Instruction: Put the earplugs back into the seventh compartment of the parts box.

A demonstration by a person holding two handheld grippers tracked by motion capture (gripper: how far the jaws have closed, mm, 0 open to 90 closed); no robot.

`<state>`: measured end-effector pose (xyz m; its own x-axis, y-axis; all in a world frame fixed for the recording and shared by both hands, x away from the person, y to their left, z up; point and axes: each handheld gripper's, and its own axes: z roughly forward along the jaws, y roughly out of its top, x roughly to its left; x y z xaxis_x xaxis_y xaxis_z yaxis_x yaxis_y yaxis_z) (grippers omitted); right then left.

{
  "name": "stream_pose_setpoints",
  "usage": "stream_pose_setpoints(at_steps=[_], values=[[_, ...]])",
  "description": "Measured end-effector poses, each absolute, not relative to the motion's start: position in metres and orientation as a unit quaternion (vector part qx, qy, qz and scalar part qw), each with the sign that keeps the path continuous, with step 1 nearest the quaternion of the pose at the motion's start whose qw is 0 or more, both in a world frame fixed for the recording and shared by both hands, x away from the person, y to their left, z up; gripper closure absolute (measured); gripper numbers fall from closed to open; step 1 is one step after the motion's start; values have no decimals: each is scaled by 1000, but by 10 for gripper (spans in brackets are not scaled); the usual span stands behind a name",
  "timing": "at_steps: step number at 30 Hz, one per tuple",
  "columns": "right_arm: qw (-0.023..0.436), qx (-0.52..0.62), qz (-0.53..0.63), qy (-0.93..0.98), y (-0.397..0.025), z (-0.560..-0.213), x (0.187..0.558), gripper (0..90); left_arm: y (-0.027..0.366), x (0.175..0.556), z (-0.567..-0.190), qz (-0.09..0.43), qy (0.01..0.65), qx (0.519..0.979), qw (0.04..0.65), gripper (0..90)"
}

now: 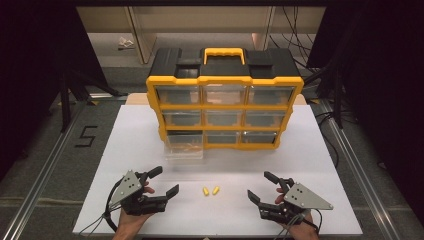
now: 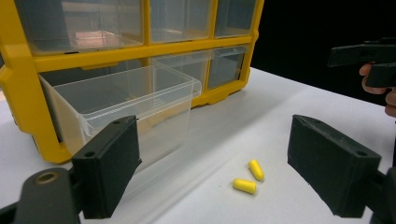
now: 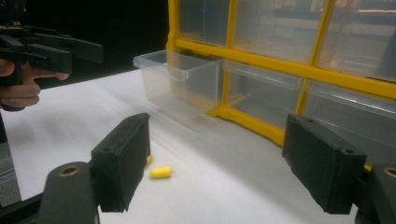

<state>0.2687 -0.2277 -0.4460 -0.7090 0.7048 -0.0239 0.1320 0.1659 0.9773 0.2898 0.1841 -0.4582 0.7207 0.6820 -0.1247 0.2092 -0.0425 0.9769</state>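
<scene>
A yellow and black drawer cabinet (image 1: 224, 102) stands at the back of the white table (image 1: 140, 130). Its bottom-left clear drawer (image 1: 184, 146) is pulled out (image 2: 135, 100) (image 3: 180, 81). Two small yellow earplugs (image 1: 210, 191) lie side by side on the table in front of it (image 2: 250, 177); in the right gripper view one earplug (image 3: 160, 172) shows whole and the other is half hidden behind a jaw. My left gripper (image 1: 164, 181) rests open to their left, my right gripper (image 1: 262, 186) open to their right. Neither holds anything.
The cabinet has several shut clear drawers and a yellow carry handle (image 1: 224, 52) on top. A black "5" mark (image 1: 86, 135) lies on the floor left of the table. Metal rails (image 1: 50, 165) run along both sides. Cables (image 1: 300, 45) lie behind the cabinet.
</scene>
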Motion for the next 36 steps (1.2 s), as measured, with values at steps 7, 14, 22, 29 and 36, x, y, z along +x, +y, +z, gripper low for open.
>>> stream_pose_setpoints(at_steps=[7,14,22,29,36], values=[[243,285,579,724,-227,-446,268,249,184,289,-458,192,317,697,614,166],[227,278,583,729,-225,-446,268,249,183,289,-458,191,314,698,615,166],[206,264,571,749,-216,-445,271,249,182,289,-459,190,312,700,613,165],[194,259,538,778,-205,-446,279,245,182,289,-459,192,310,699,615,165],[193,256,509,799,-193,-444,288,272,182,288,-459,196,306,702,613,165]])
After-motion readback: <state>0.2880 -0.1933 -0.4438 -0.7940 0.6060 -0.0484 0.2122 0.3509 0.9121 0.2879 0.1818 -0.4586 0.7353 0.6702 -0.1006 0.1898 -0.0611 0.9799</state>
